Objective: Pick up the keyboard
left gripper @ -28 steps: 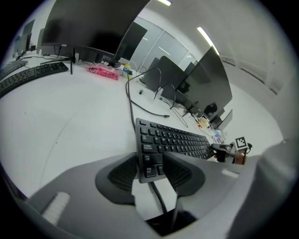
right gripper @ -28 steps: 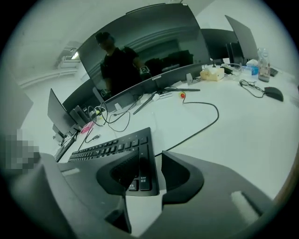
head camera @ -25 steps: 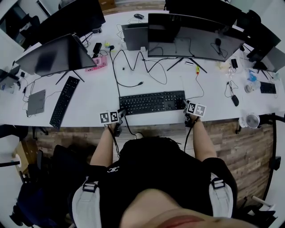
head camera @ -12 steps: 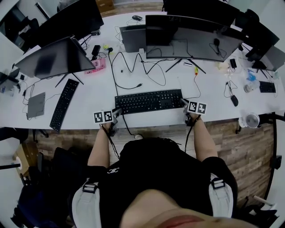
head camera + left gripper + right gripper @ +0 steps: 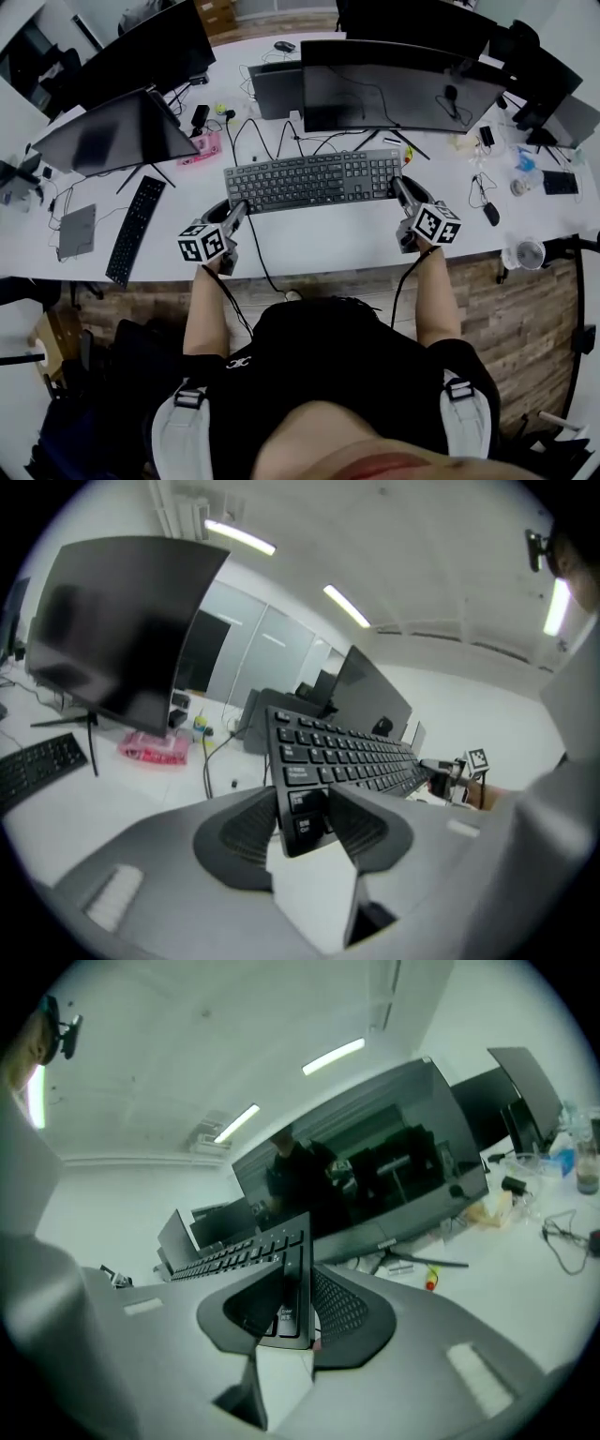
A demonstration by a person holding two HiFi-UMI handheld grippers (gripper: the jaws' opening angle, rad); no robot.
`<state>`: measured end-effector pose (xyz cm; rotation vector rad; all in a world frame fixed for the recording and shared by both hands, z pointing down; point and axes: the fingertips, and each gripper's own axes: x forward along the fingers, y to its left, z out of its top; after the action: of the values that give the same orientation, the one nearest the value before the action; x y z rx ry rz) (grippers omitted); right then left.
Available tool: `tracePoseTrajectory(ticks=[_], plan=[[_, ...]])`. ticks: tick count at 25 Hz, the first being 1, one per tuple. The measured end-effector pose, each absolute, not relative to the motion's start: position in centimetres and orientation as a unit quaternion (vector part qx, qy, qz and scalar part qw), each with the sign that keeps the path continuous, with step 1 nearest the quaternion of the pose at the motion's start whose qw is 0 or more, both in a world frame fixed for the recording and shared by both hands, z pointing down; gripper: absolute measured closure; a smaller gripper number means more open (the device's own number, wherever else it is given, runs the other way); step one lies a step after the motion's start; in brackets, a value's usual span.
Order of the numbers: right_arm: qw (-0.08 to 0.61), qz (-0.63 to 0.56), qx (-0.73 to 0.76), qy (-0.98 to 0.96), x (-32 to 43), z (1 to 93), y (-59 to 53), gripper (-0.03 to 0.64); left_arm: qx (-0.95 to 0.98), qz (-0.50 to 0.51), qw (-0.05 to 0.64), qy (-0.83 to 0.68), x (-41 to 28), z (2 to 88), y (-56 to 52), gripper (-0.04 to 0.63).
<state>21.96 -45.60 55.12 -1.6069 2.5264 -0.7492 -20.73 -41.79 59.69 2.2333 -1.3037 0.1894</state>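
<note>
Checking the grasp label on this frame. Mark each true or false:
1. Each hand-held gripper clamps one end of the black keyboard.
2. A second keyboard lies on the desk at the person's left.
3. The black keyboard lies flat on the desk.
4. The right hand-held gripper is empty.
1. The left hand-held gripper and the right hand-held gripper each clamp one end of the black keyboard. True.
2. A second keyboard lies on the desk at the person's left. True.
3. The black keyboard lies flat on the desk. False: it is held up off the desk between the two hand-held grippers.
4. The right hand-held gripper is empty. False: its jaws are shut on the black keyboard's right end.
</note>
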Motion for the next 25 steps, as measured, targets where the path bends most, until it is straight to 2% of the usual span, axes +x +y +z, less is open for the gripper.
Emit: tracePoseTrajectory(ticks=[6, 11, 25], plan=[[0.117, -0.128, -0.514, 0.840, 22.9, 42.5, -44.4, 0.526, 0.863, 0.007, 0.160, -0.479, -19.7, 49.0, -43.4, 0.399], [0.155, -0.070, -0.511, 0.842, 23.6, 36.5, -42.6, 0.526, 0.876, -0.029, 0.093, -0.472, -19.0, 43.0, -43.2, 0.400], [0.163, -0.052, -0.522, 0.835, 24.6, 35.6, -40.4, 0.527, 0.888, -0.029, 0.086, -0.452, -18.0, 42.7, -43.1, 0.400]])
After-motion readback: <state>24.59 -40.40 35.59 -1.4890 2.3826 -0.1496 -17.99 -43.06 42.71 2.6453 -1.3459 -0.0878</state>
